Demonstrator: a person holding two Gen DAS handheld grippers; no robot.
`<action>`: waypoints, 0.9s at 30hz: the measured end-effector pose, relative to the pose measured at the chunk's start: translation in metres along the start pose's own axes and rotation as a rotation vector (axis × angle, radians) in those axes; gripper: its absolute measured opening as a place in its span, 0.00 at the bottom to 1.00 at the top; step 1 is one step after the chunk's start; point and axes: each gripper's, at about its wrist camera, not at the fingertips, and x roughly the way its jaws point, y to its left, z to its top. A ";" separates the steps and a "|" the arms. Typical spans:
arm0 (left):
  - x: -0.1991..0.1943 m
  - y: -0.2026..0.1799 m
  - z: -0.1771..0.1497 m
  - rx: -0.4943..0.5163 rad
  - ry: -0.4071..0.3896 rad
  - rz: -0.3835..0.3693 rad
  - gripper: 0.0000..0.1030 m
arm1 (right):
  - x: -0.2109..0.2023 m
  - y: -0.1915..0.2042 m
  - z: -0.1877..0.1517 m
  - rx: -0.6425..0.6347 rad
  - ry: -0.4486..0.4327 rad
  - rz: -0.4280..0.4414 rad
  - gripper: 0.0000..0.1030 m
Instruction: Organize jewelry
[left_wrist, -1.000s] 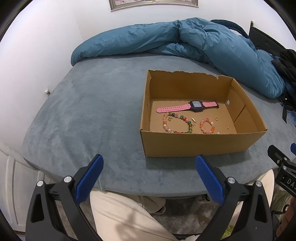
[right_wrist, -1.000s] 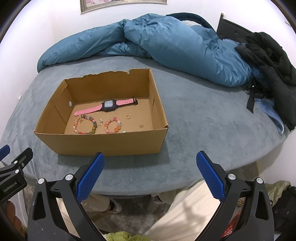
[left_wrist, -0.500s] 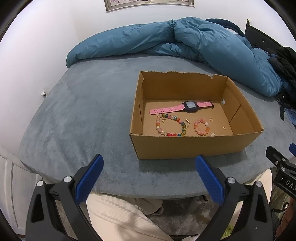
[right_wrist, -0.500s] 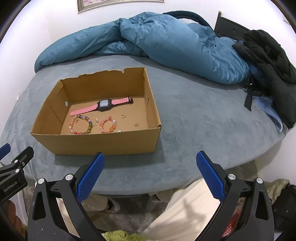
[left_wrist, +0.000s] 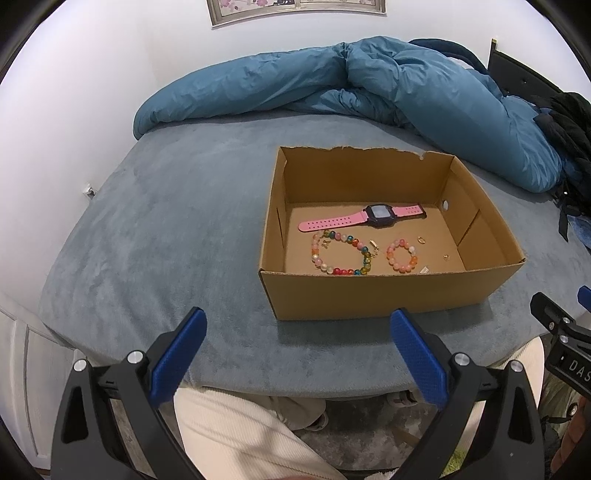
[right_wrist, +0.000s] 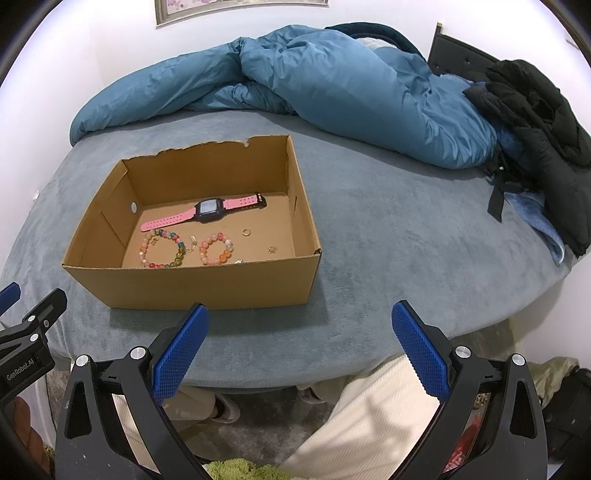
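An open cardboard box (left_wrist: 369, 295) (right_wrist: 207, 286) sits on the grey-blue bed. Inside lie a pink watch (left_wrist: 360, 218) (right_wrist: 205, 214), a multicoloured bead bracelet (left_wrist: 341, 253) (right_wrist: 162, 249), a smaller pink bead bracelet (left_wrist: 401, 255) (right_wrist: 217, 249), a gold ring (left_wrist: 421, 240) (right_wrist: 246, 232) and a small gold piece (left_wrist: 447, 257) (right_wrist: 272, 250). My left gripper (left_wrist: 297, 354) is open and empty, near the bed's front edge, short of the box. My right gripper (right_wrist: 299, 347) is open and empty, in front of the box's right corner.
A rumpled blue duvet (left_wrist: 369, 81) (right_wrist: 314, 81) lies across the back of the bed. Black clothing (right_wrist: 535, 122) is piled at the far right. The person's cream-trousered legs (left_wrist: 240, 435) show below the bed edge. Bare bed surface (left_wrist: 166, 221) spreads left of the box.
Both grippers have risen a little and moved closer, so the box sits lower and its contents show more fully. Both stay open. Nothing in the box has moved.
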 end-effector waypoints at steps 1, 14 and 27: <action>0.000 0.000 0.000 0.000 0.000 0.001 0.95 | 0.000 0.000 0.000 0.000 0.000 0.001 0.92; 0.002 0.008 -0.002 -0.013 0.011 0.009 0.95 | -0.001 0.002 0.000 -0.004 -0.002 -0.001 0.92; 0.005 0.013 -0.006 -0.029 0.027 0.019 0.95 | 0.000 0.003 0.000 -0.002 0.008 0.001 0.92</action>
